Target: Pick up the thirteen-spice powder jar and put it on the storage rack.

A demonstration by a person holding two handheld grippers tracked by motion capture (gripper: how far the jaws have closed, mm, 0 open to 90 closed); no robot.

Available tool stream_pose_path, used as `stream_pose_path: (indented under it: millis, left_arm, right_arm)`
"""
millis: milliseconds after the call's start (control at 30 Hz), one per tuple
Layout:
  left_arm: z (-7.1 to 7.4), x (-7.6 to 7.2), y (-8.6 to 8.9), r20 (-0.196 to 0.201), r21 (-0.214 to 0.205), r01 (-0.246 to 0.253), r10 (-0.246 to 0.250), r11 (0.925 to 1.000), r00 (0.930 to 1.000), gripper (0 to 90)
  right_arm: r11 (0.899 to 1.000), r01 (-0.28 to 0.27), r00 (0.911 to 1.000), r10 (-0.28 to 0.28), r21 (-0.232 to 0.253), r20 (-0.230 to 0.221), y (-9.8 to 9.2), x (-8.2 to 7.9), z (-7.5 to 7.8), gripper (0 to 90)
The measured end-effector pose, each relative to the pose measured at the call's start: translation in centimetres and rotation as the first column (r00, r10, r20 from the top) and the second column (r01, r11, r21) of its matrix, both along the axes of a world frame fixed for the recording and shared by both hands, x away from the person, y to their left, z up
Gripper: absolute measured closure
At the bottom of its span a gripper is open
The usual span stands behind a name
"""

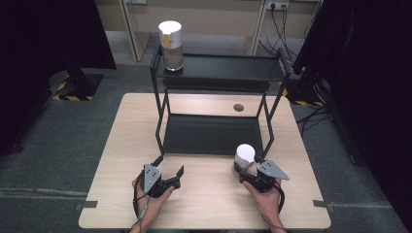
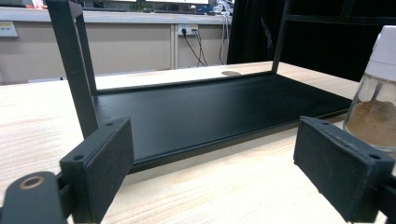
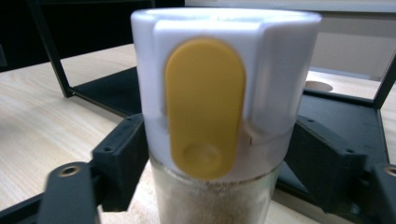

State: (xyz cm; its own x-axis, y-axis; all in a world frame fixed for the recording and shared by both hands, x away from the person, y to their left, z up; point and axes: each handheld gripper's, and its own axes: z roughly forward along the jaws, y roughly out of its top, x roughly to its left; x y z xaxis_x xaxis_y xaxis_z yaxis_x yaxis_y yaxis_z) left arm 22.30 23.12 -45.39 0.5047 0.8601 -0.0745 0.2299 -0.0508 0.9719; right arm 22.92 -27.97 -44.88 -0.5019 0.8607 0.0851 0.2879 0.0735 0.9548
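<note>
A glass spice jar (image 1: 244,156) with a white cap and brown powder stands on the table just in front of the black rack's lower shelf (image 1: 214,133). My right gripper (image 1: 245,167) has one jaw on each side of it. In the right gripper view the jar (image 3: 219,107) shows its yellow flip tab, and both pads touch the sides just below the cap, with the right gripper (image 3: 217,172) shut on it. My left gripper (image 1: 170,166) rests open near the table's front left. Its jaws (image 2: 215,168) hold nothing, and the jar (image 2: 376,107) stands off to their right.
A second, similar jar (image 1: 170,43) stands on the left end of the rack's top shelf (image 1: 228,68). The rack's thin black posts rise at its corners. A round cable hole (image 1: 238,107) sits in the wooden table (image 1: 209,199) behind the rack.
</note>
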Motion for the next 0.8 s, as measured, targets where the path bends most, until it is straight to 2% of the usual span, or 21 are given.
stream_pose_path:
  millis: [133,400,800]
  left_arm:
    - [0.0,0.0,0.0,0.001,0.001,-0.001,0.001,1.0000,1.0000,11.5]
    - [0.0,0.0,0.0,-0.001,0.003,0.000,0.000,1.0000,1.0000,11.6]
    - [0.0,0.0,0.0,-0.002,0.000,-0.001,0.001,1.0000,1.0000,11.6]
  right_arm:
    - [1.000,-0.012,0.9999,0.012,-0.009,0.003,0.1,0.2,0.1,30.1]
    - [1.000,0.005,1.0000,-0.005,-0.002,0.000,0.3,-0.2,0.3,30.7]
    - [0.998,0.040,0.9955,-0.043,0.038,0.084,-0.1,-1.5,2.3,30.8]
